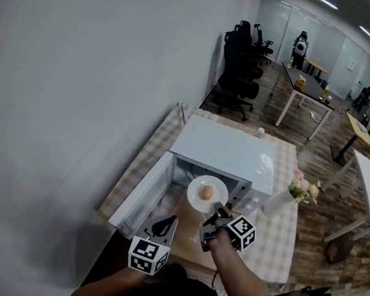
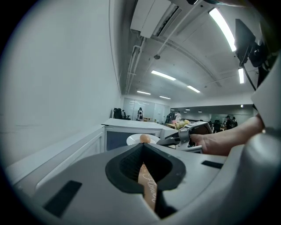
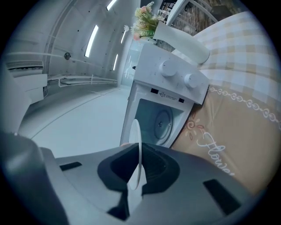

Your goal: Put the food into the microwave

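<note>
A white microwave (image 1: pixel 227 151) stands on the table with its door (image 1: pixel 142 198) swung open to the left. My right gripper (image 1: pixel 218 213) is shut on the near rim of a white plate (image 1: pixel 196 200) that carries a round tan piece of food (image 1: pixel 207 192). The plate hangs level just in front of the open cavity (image 3: pixel 158 121). In the right gripper view the plate's edge (image 3: pixel 137 145) runs between the shut jaws. My left gripper (image 1: pixel 164 225) hovers lower left, by the door, jaws together and empty. Its view shows the food (image 2: pixel 145 138) ahead.
A white vase of flowers (image 1: pixel 298 191) stands right of the microwave. A tan printed mat (image 3: pixel 219 145) lies on the checked tablecloth (image 1: pixel 280 244) before the oven. A wall runs along the left. Office chairs and desks fill the room behind.
</note>
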